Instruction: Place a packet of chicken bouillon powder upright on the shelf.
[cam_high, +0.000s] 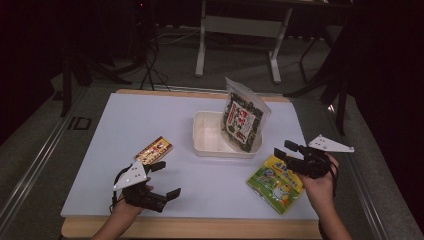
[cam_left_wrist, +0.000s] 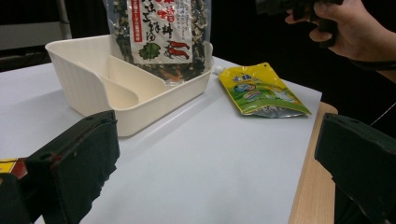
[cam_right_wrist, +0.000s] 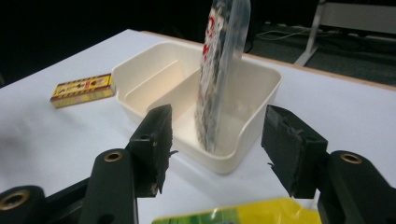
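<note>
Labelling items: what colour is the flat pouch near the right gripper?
The pouch is yellow and green with a silvery bottom edge; clearest in the left gripper view.

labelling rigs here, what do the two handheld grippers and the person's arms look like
Both the left gripper and the right gripper are black, two-jawed tools with a pale grey three-cornered plate on top. The jaw pads look dark and rough-edged, and the right gripper's arms carry brass-coloured pivot rings. A black cable loops from the left one. The forearms look bare, with a dark band at the right wrist.
</note>
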